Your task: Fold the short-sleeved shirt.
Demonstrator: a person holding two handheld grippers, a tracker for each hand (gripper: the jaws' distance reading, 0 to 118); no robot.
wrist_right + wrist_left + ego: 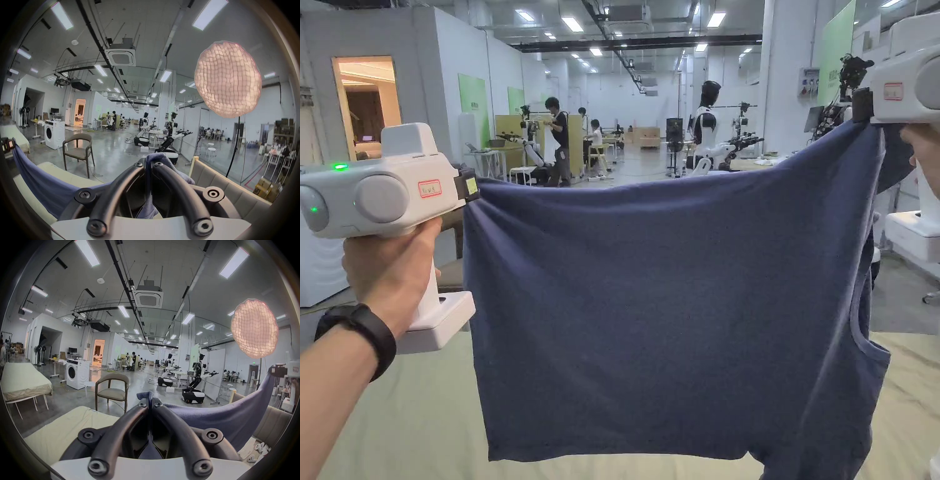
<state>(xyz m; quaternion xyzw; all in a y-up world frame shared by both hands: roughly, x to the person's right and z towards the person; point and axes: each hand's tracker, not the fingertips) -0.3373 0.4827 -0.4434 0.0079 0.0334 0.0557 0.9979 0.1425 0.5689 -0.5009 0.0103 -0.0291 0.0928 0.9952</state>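
Hanging in the air above the pale bed cover [412, 425], the blue shirt [669, 312] is pinched by left gripper [150, 400] and right gripper [148, 160]; their red-bordered labels are unreadable.

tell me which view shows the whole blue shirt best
The head view: the shirt hangs spread out between the left gripper and right gripper, over the pale cover. The left gripper view and right gripper view each show just a pinched corner and a strip of the upper edge.
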